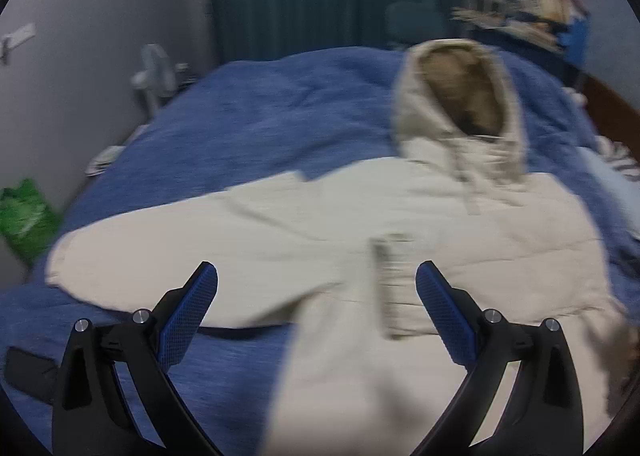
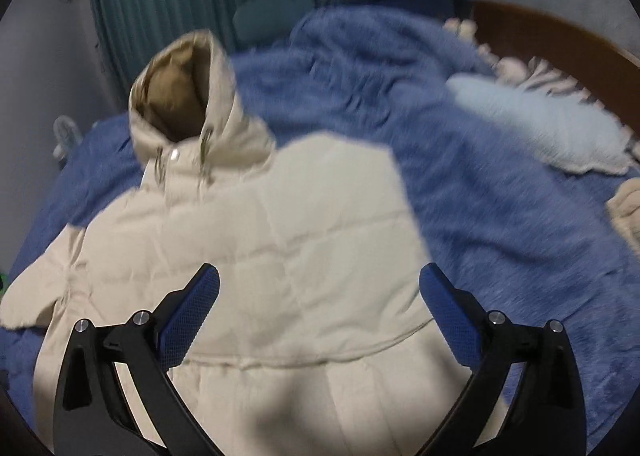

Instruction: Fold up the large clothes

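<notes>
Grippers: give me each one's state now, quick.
Left gripper: open, holding nothing, above the jacket.
Right gripper: open, holding nothing, above the jacket.

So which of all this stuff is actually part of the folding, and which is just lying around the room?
Part of the job:
- cream hooded jacket
- left tool, open and empty
- right tool, open and empty
- blue bedspread it lies on

Just lying about:
- white fan
- green bag
- pale pillow
- cluttered shelf
</notes>
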`<state>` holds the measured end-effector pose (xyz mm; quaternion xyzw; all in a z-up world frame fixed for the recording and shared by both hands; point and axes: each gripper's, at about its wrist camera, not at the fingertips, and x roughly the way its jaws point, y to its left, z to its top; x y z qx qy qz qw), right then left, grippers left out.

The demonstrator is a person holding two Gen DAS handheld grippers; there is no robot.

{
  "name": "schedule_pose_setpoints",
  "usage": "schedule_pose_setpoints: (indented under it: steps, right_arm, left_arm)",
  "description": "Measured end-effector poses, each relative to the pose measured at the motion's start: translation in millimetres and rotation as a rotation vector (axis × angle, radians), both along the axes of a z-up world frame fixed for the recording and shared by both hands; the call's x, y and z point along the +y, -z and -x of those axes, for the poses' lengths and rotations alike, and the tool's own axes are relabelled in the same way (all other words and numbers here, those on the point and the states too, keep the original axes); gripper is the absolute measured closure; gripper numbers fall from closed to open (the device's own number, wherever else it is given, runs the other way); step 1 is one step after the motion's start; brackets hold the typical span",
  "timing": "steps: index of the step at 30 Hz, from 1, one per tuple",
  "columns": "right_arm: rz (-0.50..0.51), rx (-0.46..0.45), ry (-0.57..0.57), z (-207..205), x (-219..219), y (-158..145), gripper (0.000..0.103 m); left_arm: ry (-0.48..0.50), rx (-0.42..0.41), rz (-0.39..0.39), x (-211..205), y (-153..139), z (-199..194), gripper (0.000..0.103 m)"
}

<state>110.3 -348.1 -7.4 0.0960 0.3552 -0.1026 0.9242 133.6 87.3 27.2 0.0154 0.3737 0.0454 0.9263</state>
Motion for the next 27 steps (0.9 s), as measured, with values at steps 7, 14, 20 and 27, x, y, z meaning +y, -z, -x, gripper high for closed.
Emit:
schedule_pose_setpoints:
  steps: [7, 14, 20, 27]
  right_arm:
    - [0.012, -0.071, -0.076, 10.9, 19.6, -20.1, 0.006]
    - [-0.117, -0.036, -0.247, 8.0, 48.9, -9.3, 0.006]
    - [-0.103, 0.015, -0.307, 4.5, 72.4, 1.0, 0.006]
    - [-0.052, 0.032, -0.336, 2.9, 89.1, 7.7, 0.006]
  left_arm:
    - [-0.205, 0.098, -0.065, 91.3, 38.7, -16.4, 0.008]
    - [-0.345, 0.206, 0.212, 169.0, 83.0, -16.6, 0.008]
    - [-0.402, 0.184, 0.353, 199.3, 103.3, -18.3, 0.008]
    - [-0.451, 0.116, 0.499, 237.1, 127.1, -15.9, 0.021]
